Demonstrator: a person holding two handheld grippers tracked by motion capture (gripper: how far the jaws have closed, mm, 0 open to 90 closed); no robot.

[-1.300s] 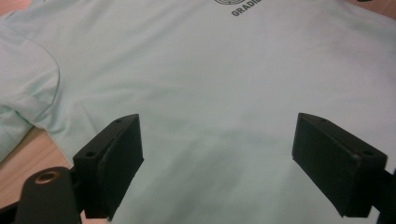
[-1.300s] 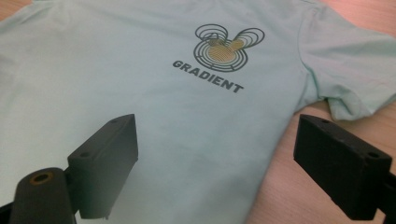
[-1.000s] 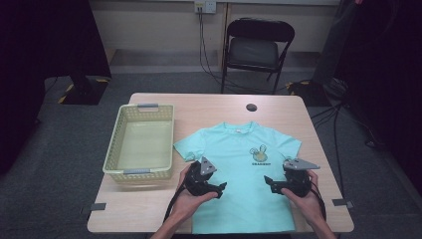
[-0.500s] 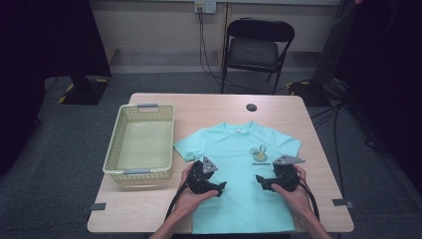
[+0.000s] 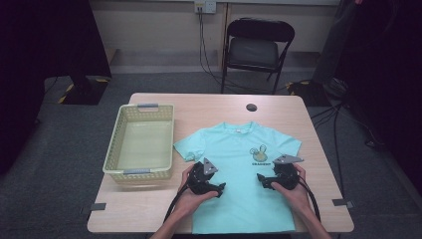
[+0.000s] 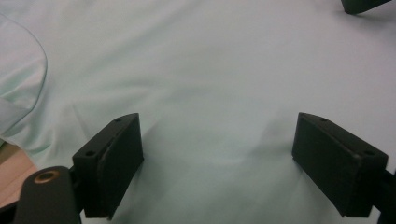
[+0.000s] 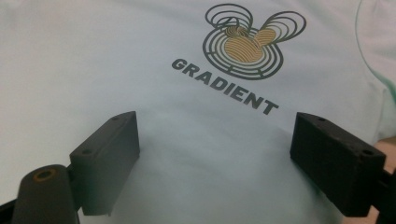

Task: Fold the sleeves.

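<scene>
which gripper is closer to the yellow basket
Left. The left gripper sits over the shirt's left half, just right of the basket; the right gripper sits across the shirt, below the logo.

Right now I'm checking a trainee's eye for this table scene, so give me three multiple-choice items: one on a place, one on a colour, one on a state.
1. Where is the pale yellow plastic basket?
A. left of the shirt
B. on the chair
C. on the shirt

2. What colour is the short-sleeved cotton T-shirt?
A. red
B. light turquoise
C. black

3. How do the left gripper and right gripper stand?
A. both shut on cloth
B. one shut
C. both open over the shirt

Key: 1 A, the basket sits beside the shirt's left sleeve. 2 B, the cloth is turquoise in all views. 3 C, each pair of jaws stands wide apart above flat cloth.
</scene>
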